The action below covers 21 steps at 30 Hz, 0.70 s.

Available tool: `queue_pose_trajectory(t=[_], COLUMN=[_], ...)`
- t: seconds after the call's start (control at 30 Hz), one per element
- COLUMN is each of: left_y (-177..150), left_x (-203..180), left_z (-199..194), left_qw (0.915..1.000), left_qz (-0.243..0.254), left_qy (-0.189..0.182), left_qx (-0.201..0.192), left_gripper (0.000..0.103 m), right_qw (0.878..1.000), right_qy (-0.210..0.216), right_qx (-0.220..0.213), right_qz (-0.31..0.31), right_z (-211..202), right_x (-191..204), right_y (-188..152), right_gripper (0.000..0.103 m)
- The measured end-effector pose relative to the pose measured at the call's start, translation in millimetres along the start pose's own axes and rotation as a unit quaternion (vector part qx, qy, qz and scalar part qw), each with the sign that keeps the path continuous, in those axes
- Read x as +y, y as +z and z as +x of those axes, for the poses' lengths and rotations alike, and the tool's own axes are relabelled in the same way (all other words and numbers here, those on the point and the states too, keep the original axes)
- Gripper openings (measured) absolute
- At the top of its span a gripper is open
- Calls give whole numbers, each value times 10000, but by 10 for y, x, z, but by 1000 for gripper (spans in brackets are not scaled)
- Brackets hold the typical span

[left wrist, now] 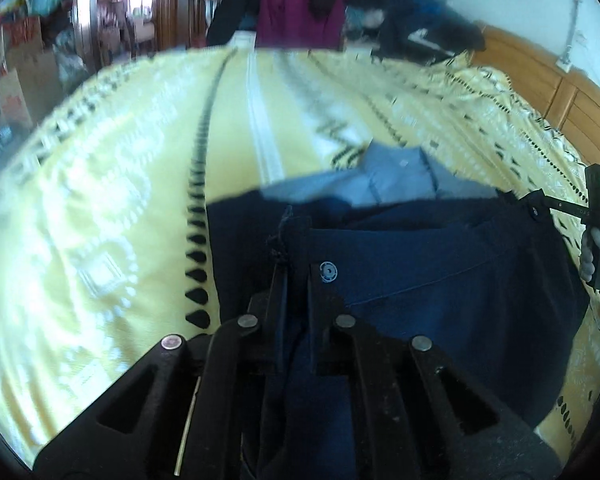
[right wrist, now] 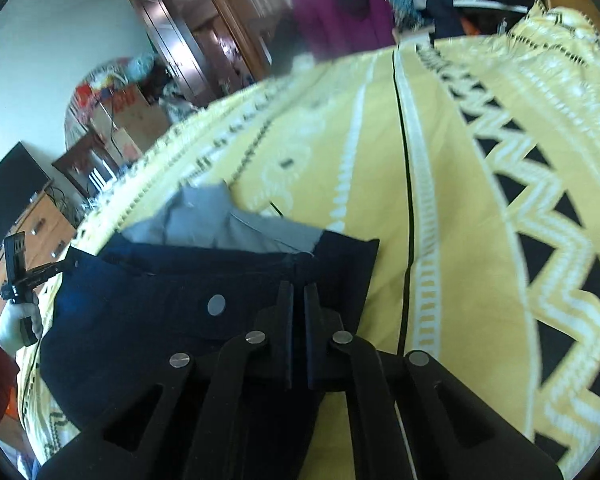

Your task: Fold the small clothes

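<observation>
left gripper (left wrist: 298,248): fingers clenched on the top hem of the navy garment (left wrist: 440,276), cloth pinched between them, just beside a metal snap (left wrist: 327,271).
right gripper (right wrist: 298,300): fingers clenched on the same navy garment (right wrist: 160,320) at its opposite top corner, with a plain round snap (right wrist: 216,305) to the left of the fingers.
garment place: held up at both upper corners over the yellow patterned bedspread (left wrist: 100,200), a pale blue lining or inner layer (left wrist: 380,184) showing above the navy edge.
garment axis: the held top edge runs side to side between the two grippers; the cloth hangs down from it toward the cameras.
left view only: wooden headboard (left wrist: 540,80) at right, and the right hand (left wrist: 592,256) on its handle.
right view only: a dark screen (right wrist: 8,196) on a wooden dresser (right wrist: 40,236), cardboard boxes (right wrist: 128,120), and the left hand (right wrist: 16,320) in a pale glove.
both views: a purple garment (left wrist: 300,12) and a dark clothes pile (left wrist: 428,36) at the far end of the bed.
writing: none readable; the views are blurred.
</observation>
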<state>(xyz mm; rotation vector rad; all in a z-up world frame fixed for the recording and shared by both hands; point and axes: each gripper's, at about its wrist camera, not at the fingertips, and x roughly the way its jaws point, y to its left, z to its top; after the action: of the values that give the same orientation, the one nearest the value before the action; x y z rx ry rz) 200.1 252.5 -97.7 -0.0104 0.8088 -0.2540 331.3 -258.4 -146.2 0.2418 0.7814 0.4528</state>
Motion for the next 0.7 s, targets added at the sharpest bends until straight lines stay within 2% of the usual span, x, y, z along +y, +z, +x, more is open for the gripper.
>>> queue_pose_trajectory(t=[0.13,0.33,0.43,0.6,0.63,0.67,0.7], left_y=[181,595,730,588,497,396,352], left_x=[-82,-26,73,423,541,640,678], left_z=[-225,-19,273,1038,1216,1340,1349], left_qw=[9992,9989,9993,9978,9954,9927,9926], left_qz=[55,168,149,-224,-436,-678,-775], left_qy=[111,195,256,341,288,60,-40], left_qx=[-378,-401,-220,526,800,992,933], left_gripper=[7,7,7,5,5,5,7], right_qw=[9997,9994,9998,9987,9975,9963,9951], right_qy=[25,141,64,-229,-205,-98,76], right_qx=[-199,-325,-213,138,227,340,485], right_qz=[-104,15,21,434,641,782,858], right_z=[-243,-193,58,569,651,708,742], right_x=[106,44,-32,-465,-590,-664,-692], right_y=[8,382,578,655,614,578,528], right_gripper=[4,4,2,0,0,0,1])
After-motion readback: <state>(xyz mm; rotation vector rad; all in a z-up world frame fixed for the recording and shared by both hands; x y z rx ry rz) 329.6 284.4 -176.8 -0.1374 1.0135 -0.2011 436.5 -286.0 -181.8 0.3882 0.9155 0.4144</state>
